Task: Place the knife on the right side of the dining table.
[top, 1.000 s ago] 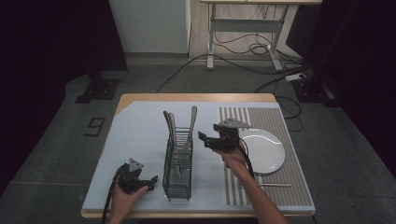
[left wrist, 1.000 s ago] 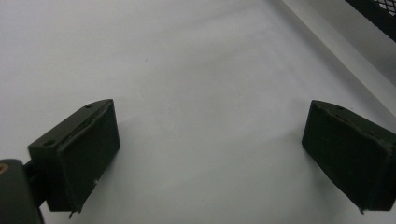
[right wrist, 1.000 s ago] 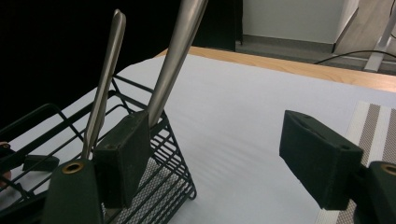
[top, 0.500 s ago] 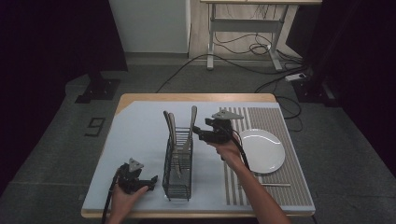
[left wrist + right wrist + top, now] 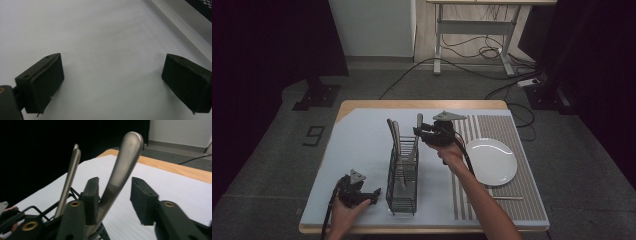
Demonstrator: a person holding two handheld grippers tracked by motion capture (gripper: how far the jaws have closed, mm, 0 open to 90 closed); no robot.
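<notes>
**Right jaws closing around a utensil handle in the wire caddy**

My left gripper [image 5: 362, 194] rests low on the pale mat near the table's front edge, jaws spread wide with only bare mat between them. Just to its right stands the black wire cutlery caddy [image 5: 402, 182], so I have little room on that side and open mat to the left and behind.

Two metal handles [image 5: 393, 135] lean out of the caddy's far end, close together. To their right a third metal utensil handle [image 5: 125, 162] rises tilted, and my right gripper [image 5: 115, 200] has it between its jaws, which have just been closing. One pad touches the handle; the other stands off it with a gap, so the grip is not made. The wire rim sits right beneath the jaws.

Right of my arm, a white plate [image 5: 492, 161] lies on the striped mat [image 5: 522, 195], well apart from the caddy. A slim stick [image 5: 508, 197] lies near the front edge.

I can read no writing on anything here.
</notes>
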